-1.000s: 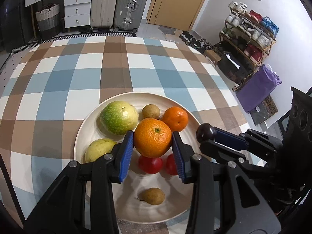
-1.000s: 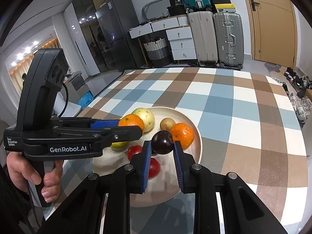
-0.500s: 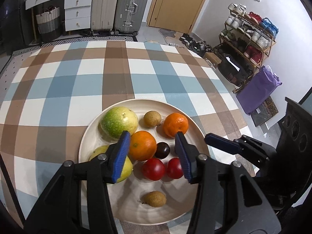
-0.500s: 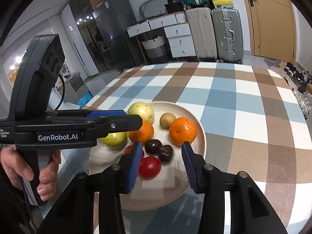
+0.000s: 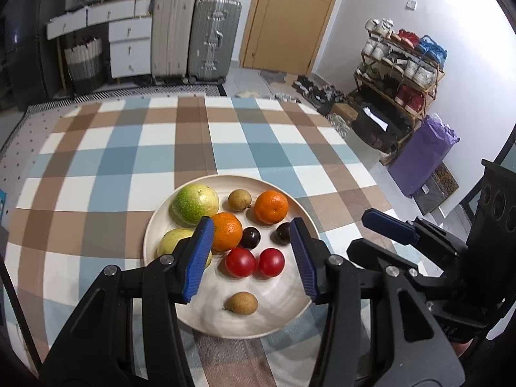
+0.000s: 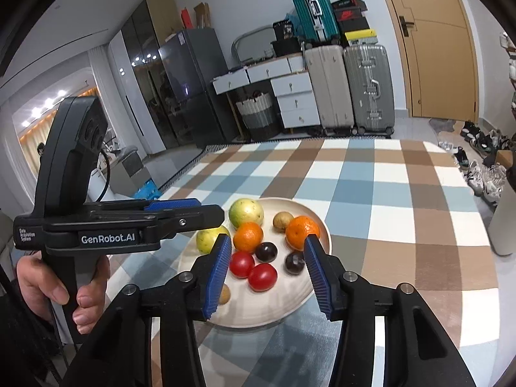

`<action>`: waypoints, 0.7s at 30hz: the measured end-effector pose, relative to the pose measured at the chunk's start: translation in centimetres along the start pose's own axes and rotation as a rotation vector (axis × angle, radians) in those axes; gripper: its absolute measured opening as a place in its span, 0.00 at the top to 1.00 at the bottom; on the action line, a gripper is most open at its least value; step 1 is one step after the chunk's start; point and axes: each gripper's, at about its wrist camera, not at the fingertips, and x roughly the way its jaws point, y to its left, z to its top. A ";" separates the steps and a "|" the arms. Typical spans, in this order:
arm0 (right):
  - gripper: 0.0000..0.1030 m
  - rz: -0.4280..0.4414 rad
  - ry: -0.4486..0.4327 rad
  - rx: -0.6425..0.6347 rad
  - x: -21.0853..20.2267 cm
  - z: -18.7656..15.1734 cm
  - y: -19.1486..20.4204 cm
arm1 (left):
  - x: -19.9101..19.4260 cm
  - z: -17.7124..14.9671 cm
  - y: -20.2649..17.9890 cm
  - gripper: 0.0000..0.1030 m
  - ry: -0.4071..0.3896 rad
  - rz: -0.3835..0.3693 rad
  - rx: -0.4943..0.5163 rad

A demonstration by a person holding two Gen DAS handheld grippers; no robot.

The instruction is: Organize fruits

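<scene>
A cream plate [image 5: 277, 309] on the checked tablecloth holds two oranges [image 5: 226, 230], two dark plums [image 5: 283, 233], two red tomatoes [image 5: 240, 262], a green guava [image 5: 194, 204], a yellow-green fruit [image 5: 172, 242] and two small brown fruits [image 5: 241, 303]. My left gripper [image 5: 251, 225] hovers open above the plate's near side, touching no fruit. My right gripper [image 6: 268, 240] hangs above the plate [image 6: 277, 306] with its jaws opening and nothing between them. A dark plum [image 6: 294, 263] lies loose below it. A hand [image 6: 48, 287] holds the left gripper [image 6: 206, 209].
The checked table [image 5: 180, 148] stretches beyond the plate. Its right edge [image 5: 364, 161] drops to the floor beside a shoe rack [image 5: 400, 74] and a purple bag [image 5: 422, 161]. Suitcases [image 5: 196, 38] and drawers stand behind the far edge.
The left gripper let go of an orange and the right gripper let go of a dark plum. Both fruits now lie on the plate. Both grippers opened and drew back and up.
</scene>
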 end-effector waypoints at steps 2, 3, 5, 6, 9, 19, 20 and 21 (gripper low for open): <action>0.50 0.003 -0.018 -0.003 -0.7 0.1 0.3 | -1.2 -0.3 -0.3 0.53 -0.029 0.015 0.008; 0.48 0.002 -0.030 -0.006 -1.2 0.1 0.5 | -2.1 -0.6 -0.5 0.50 -0.050 0.022 0.011; 0.42 0.000 -0.052 -0.010 -1.9 0.1 0.8 | -3.2 -0.9 -0.8 0.45 -0.079 0.034 0.019; 0.37 -0.001 -0.065 -0.013 -2.3 0.1 1.1 | -4.0 -1.3 -1.1 0.43 -0.099 0.046 0.030; 0.30 -0.014 -0.101 -0.019 -3.4 0.1 1.6 | -5.8 -2.0 -1.7 0.36 -0.141 0.079 0.054; 0.11 -0.064 -0.175 0.001 -6.1 -0.2 2.7 | -11.9 -4.1 -2.6 0.03 -0.321 0.197 0.075; 0.10 -0.065 -0.182 -0.001 -6.3 -0.2 2.8 | -12.4 -4.4 -2.6 0.00 -0.338 0.205 0.072; 0.08 -0.070 -0.192 -0.006 -6.6 -0.3 3.0 | -12.7 -4.5 -2.7 0.00 -0.345 0.207 0.072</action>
